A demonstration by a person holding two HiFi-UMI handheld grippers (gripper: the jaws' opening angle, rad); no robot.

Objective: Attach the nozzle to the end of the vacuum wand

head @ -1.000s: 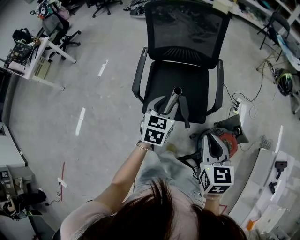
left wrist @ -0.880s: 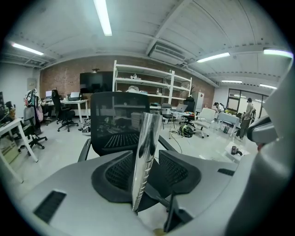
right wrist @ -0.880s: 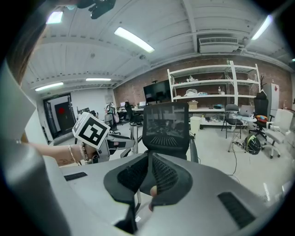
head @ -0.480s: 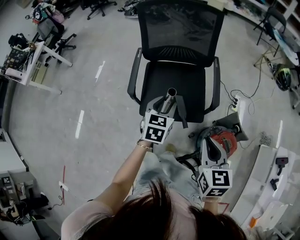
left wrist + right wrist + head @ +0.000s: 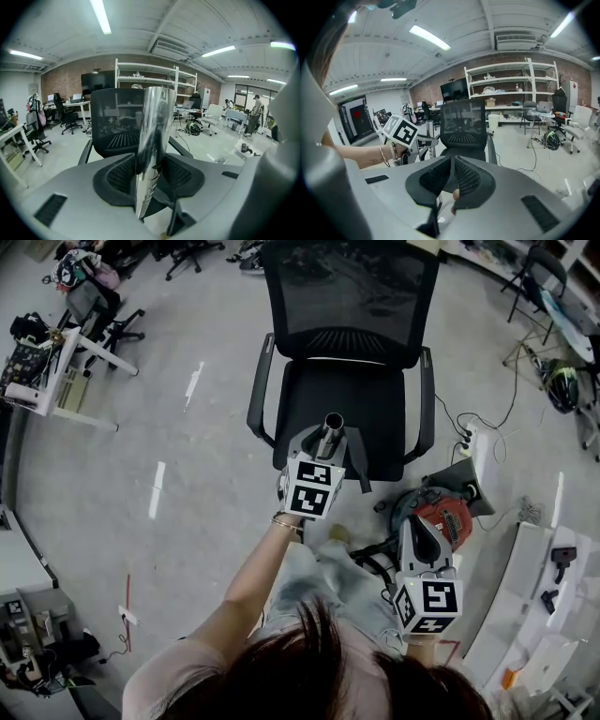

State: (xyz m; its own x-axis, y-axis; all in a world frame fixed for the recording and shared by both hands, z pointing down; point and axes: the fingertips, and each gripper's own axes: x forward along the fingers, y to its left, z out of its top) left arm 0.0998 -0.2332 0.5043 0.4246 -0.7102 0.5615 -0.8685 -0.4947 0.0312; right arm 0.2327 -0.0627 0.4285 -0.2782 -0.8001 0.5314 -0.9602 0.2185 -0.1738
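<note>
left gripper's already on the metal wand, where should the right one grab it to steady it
Take the wand on its straight round shaft just below the left gripper, probably coming from the person's right with the jaws across the tube. It stands tilted up, and its open top end should stay clear. The right gripper is shut, so open it first.

- An open-plan office that doubles as a lab: a mesh office chair [image 5: 352, 381] stands on a bare grey floor [image 5: 187, 456].
- Desks [image 5: 70, 105] with monitors line a brick wall [image 5: 61, 82].
- White shelving [image 5: 145, 77], ceiling strip lights [image 5: 101, 16], a power strip [image 5: 472, 448] trailing cables.
</note>
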